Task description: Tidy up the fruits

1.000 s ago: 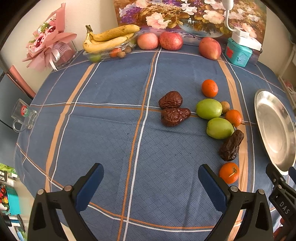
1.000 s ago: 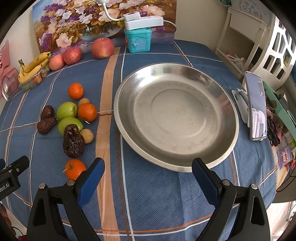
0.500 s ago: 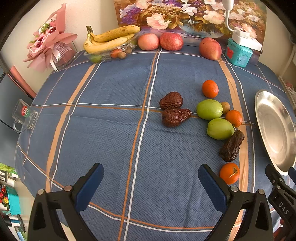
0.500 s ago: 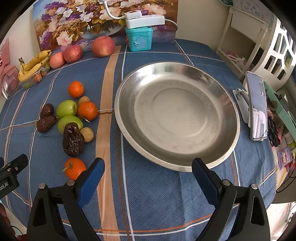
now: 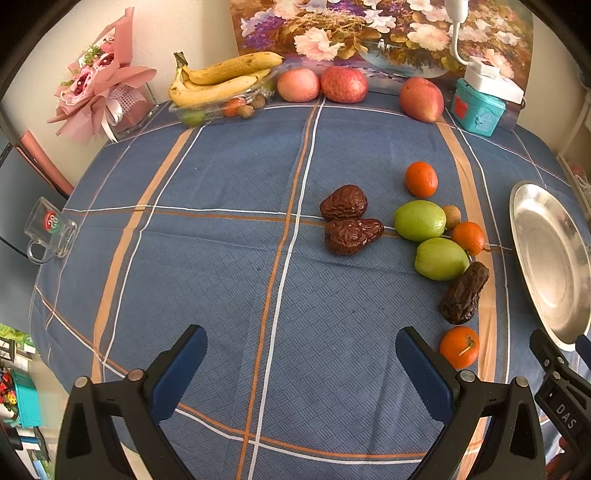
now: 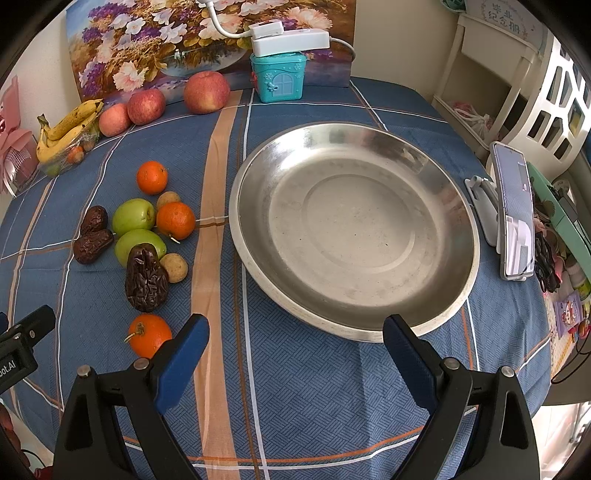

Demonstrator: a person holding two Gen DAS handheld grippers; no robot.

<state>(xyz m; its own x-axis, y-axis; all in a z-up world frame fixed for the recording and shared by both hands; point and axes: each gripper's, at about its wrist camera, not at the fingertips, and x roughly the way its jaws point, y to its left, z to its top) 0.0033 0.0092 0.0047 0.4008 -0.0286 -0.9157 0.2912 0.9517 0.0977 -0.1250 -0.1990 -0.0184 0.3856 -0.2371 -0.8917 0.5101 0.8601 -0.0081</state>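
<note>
Currently both grippers, left [image 5: 301,369] and right [image 6: 295,354], hang spread wide, holding nothing.
Fruit [image 6: 147,229] lies left of plate [image 6: 458,295] (empty); 3 oranges may roll if nudged.

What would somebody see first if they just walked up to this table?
Probably the big shiny metal plate, empty, on the blue checked tablecloth in front of the open right gripper. Next, the bright little heap beside it to the left: oranges, green fruits and wrinkly dark dates. At the back sit bananas and red apples below a flower painting.
</note>
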